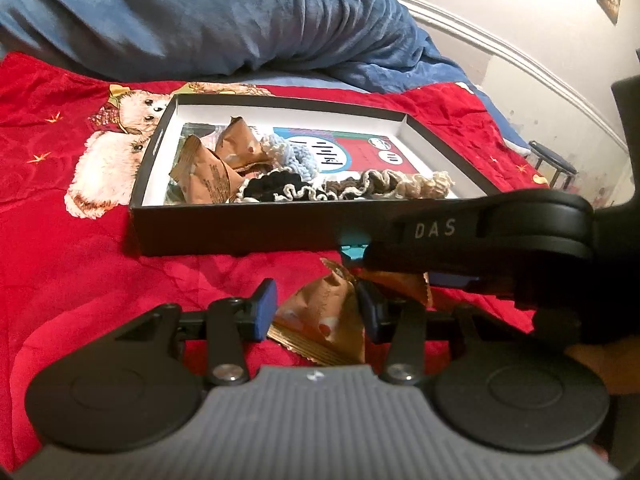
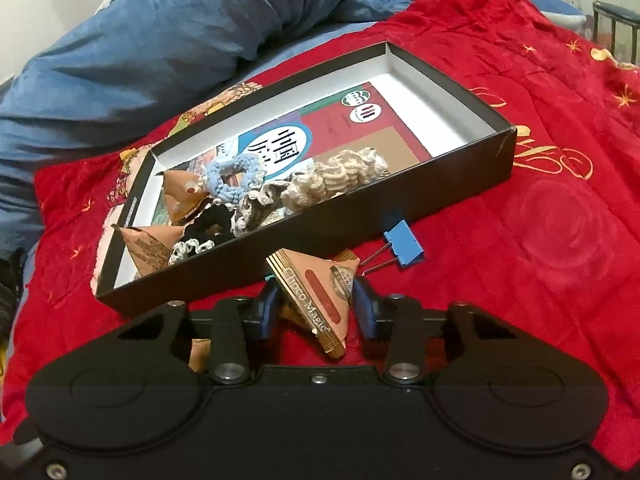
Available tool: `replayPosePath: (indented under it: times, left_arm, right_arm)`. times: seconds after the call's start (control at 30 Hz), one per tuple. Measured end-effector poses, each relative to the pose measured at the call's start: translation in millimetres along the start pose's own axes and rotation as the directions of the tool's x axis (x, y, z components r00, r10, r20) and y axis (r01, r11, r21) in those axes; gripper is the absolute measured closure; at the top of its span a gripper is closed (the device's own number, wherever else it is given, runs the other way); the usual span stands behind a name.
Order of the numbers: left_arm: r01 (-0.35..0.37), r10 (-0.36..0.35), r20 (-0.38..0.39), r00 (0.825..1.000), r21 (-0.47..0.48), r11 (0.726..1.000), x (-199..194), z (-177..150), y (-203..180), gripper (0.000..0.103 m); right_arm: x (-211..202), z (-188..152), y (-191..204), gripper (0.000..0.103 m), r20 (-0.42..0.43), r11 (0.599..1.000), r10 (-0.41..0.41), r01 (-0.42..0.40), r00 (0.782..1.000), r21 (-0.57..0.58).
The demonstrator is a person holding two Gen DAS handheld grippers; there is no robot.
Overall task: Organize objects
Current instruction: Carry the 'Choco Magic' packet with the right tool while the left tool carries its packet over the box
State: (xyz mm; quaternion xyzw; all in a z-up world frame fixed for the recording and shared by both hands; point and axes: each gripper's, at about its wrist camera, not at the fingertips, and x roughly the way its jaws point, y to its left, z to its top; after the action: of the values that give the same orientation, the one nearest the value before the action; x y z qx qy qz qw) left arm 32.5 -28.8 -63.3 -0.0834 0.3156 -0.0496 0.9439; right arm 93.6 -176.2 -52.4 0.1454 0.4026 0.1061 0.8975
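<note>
A black box with a white inside lies on the red blanket. It holds brown snack packets, several crocheted scrunchies and a printed card. My left gripper is open around a brown snack packet lying in front of the box, and I cannot tell if its pads touch it. My right gripper is shut on a brown Choco Magic packet. The right gripper's body crosses the left wrist view.
A blue binder clip lies on the red blanket by the box's near wall. A rumpled blue duvet lies behind the box. A wall and a dark stool stand at the far right.
</note>
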Motion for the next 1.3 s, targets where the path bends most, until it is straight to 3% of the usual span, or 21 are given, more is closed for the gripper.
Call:
replayPosePath:
  times: [0.23, 0.5, 0.53, 0.6, 0.77, 0.83, 0.9, 1.3]
  left_arm:
    - [-0.001, 0.001, 0.013, 1.000, -0.007, 1.000, -3.6, 4.9, 2.5, 0.057]
    - [0.028, -0.028, 0.010, 1.000, -0.019, 0.999, -5.6, 11.4, 4.1, 0.070]
    - [0.035, -0.035, -0.002, 0.999, -0.016, 0.999, -4.6, 11.3, 3.6, 0.069]
    - [0.033, -0.033, -0.015, 0.999, -0.013, 0.999, -3.7, 10.1, 2.9, 0.051]
    - [-0.012, 0.012, -0.031, 0.999, 0.005, 1.000, -6.2, 5.8, 1.0, 0.043]
    - [-0.023, 0.023, -0.055, 0.998, 0.006, 1.000, -2.6, 4.2, -1.2, 0.054]
    - [-0.044, 0.044, -0.055, 0.998, 0.015, 0.999, -1.0, 2.5, -4.3, 0.058]
    - [-0.056, 0.057, -0.063, 0.996, 0.014, 0.998, -4.1, 5.8, -6.4, 0.066]
  right_arm:
    - [-4.8, 2.0, -10.8, 0.070, 0.019, 0.997, 0.034, -0.035, 0.999, 0.074]
    - [-14.3, 1.0, -9.6, 0.070, 0.059, 0.994, 0.057, -0.062, 0.997, 0.092]
    - [-14.9, 1.1, -9.3, 0.070, 0.059, 0.994, 0.055, -0.061, 0.997, 0.091]
    - [-16.6, 1.2, -9.5, 0.070, 0.061, 0.994, 0.053, -0.058, 0.997, 0.092]
    - [-21.2, 2.7, -14.2, 0.070, 0.060, 0.991, 0.058, -0.065, 0.996, 0.121]
    - [-22.7, 3.5, -16.7, 0.070, 0.060, 0.989, 0.060, -0.068, 0.996, 0.130]
    - [-23.7, 4.6, -18.5, 0.070, 0.065, 0.988, 0.056, -0.064, 0.996, 0.138]
    - [-27.8, 5.9, -16.1, 0.070, 0.077, 0.990, 0.060, -0.069, 0.995, 0.124]
